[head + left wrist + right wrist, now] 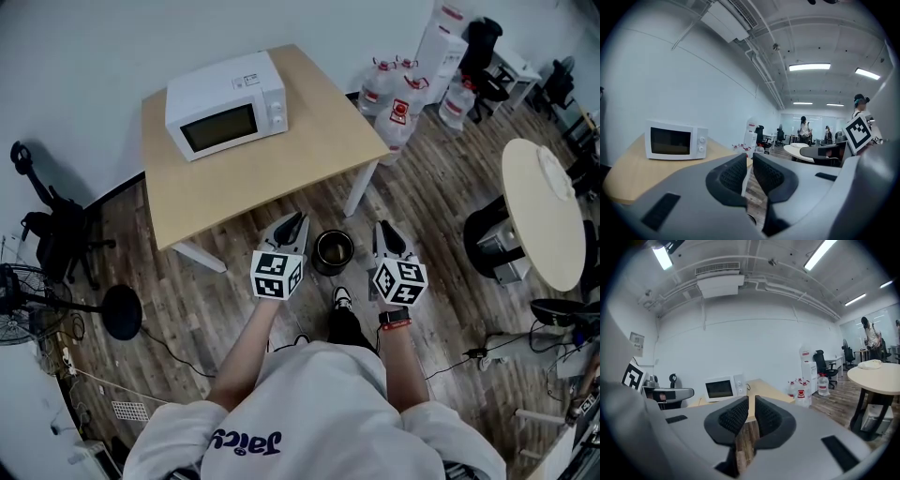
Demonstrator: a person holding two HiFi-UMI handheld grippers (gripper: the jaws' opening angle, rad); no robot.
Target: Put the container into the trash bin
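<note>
Left gripper (pixel 292 225) and right gripper (pixel 384 234) hang at 9 and 3 o'clock of the small dark trash bin (pixel 330 271), which stands on the wood floor at 6 o'clock of the table (pixel 309 141). A dull brownish round thing (pixel 334 248) lies inside it, likely the container, though too small to be sure. From the left gripper view, that gripper's jaws stand nearly together, a thin slit between the pads (pixel 733 174) and nothing in them, with the microwave (pixel 675 140) at 9 o'clock. From the right gripper view, the right jaws likewise leave only a narrow gap and carry nothing; water bottles (pixel 801 391) stand at 2 o'clock. Neither gripper view shows the bin plainly. By its look the container should be light and thin-walled, stiff enough to pinch yet easy to dent or let slip. If it needs resettling, the upper wall just under the rim, with pads on opposite sides, seems the safest hold.
</note>
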